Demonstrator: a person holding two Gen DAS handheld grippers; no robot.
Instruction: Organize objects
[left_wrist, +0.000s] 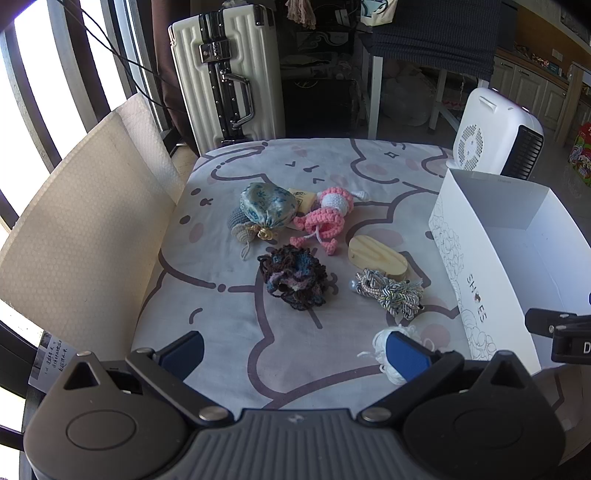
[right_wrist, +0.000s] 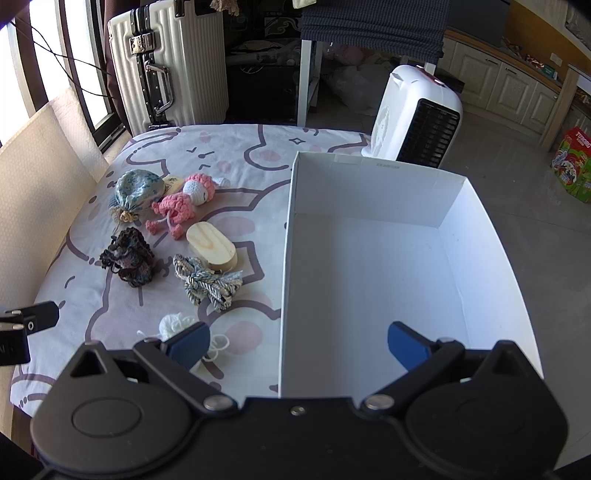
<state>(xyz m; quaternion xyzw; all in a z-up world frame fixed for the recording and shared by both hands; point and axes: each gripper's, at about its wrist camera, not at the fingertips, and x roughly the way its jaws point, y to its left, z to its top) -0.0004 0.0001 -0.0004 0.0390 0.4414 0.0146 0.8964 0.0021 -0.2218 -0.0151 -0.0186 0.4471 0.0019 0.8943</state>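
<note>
Small things lie on a patterned sheet (left_wrist: 229, 325): a blue floral pouch (left_wrist: 266, 207), a pink crochet doll (left_wrist: 328, 216), a dark yarn piece (left_wrist: 293, 276), a wooden block (left_wrist: 376, 255), a striped cord bundle (left_wrist: 388, 291) and white yarn (left_wrist: 382, 341). An empty white shoe box (right_wrist: 373, 266) stands to their right. My left gripper (left_wrist: 295, 352) is open and empty, low over the sheet's near edge, its right finger beside the white yarn. My right gripper (right_wrist: 299, 341) is open and empty, straddling the box's left wall, with the white yarn (right_wrist: 173, 325) by its left finger.
A cream padded board (left_wrist: 81, 236) stands along the left side. A white suitcase (left_wrist: 225, 70) and a white heater (left_wrist: 495, 133) stand behind the surface. A coloured carton (right_wrist: 572, 166) sits on the floor at the right.
</note>
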